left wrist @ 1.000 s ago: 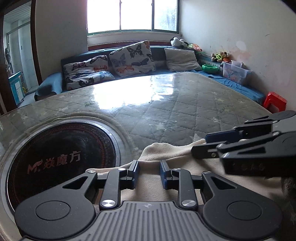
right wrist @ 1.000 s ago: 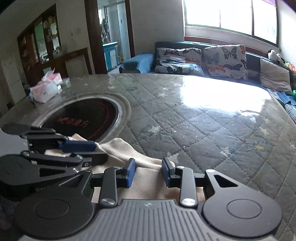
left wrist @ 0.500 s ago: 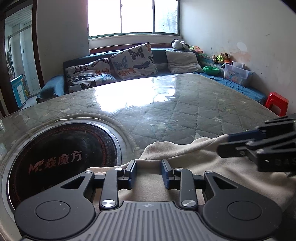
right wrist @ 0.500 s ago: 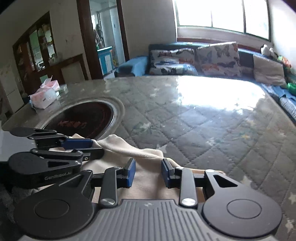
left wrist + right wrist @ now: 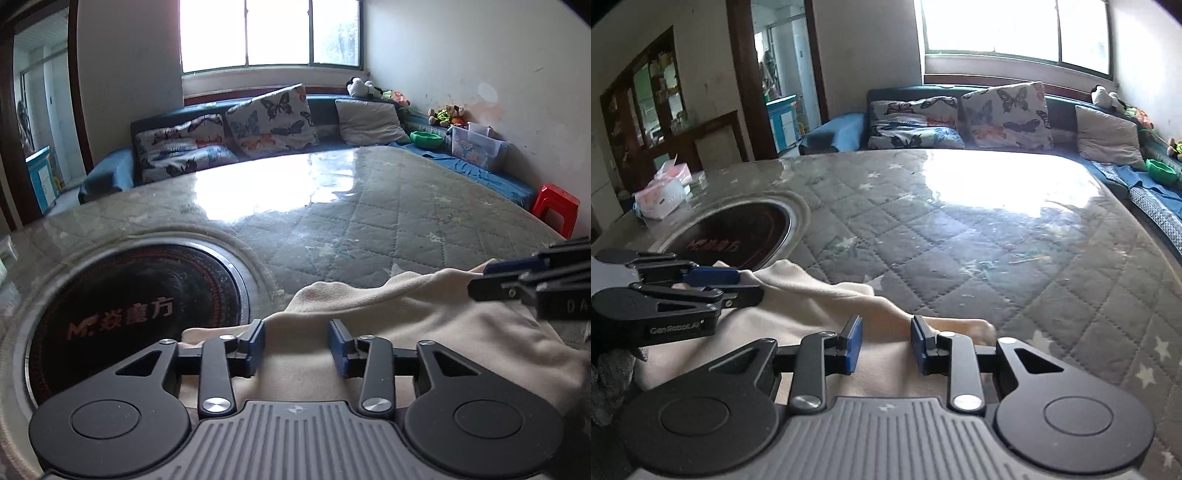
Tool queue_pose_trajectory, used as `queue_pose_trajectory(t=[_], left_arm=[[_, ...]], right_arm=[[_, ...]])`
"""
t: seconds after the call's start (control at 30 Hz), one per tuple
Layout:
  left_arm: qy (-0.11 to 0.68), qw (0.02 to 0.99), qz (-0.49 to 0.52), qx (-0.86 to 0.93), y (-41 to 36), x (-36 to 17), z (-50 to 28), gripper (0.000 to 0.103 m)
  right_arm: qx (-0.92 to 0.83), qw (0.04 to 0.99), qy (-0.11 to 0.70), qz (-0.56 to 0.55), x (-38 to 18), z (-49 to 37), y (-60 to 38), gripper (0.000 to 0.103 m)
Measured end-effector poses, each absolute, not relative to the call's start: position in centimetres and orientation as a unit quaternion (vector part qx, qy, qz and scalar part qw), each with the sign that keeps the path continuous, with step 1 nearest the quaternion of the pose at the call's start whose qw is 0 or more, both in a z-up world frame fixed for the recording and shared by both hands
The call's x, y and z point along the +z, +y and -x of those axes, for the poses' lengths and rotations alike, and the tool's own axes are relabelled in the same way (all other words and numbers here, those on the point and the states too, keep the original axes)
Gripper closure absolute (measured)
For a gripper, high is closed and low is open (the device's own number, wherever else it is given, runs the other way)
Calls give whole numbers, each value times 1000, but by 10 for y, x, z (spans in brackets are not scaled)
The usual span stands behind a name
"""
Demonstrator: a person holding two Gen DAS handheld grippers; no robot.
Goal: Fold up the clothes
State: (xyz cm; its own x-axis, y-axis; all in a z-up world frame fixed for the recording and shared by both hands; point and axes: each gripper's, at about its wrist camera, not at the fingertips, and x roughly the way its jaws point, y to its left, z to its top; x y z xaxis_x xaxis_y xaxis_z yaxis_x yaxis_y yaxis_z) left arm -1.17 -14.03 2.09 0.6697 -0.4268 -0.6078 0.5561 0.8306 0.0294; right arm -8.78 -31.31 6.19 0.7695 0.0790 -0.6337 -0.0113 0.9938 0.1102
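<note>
A cream garment (image 5: 388, 325) lies crumpled at the near edge of the quilted table (image 5: 369, 221); it also shows in the right wrist view (image 5: 812, 306). My left gripper (image 5: 295, 345) is open, its blue pads apart over the cloth's left part. It also shows at the left of the right wrist view (image 5: 738, 282). My right gripper (image 5: 884, 345) is open over the cloth's right end. It also shows at the right edge of the left wrist view (image 5: 480, 278). Neither gripper holds cloth.
A round black induction cooktop (image 5: 129, 314) is set into the table left of the garment. A pink tissue pack (image 5: 661, 194) sits at the table's far left. A sofa with butterfly cushions (image 5: 273, 122) and a red stool (image 5: 557, 206) stand beyond the table.
The two grippers have moved apart along the cloth: the right one slid right, the left one left. The garment now lies more spread between them. Both stayed open.
</note>
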Motion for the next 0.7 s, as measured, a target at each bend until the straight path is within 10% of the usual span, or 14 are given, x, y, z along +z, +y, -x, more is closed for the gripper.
queue_pose_trajectory(t=[0.7], left_arm=[[300,925,-82,-219,-82,21,50,60]], right_arm=[[44,936,349,7,52,108,-306,75]])
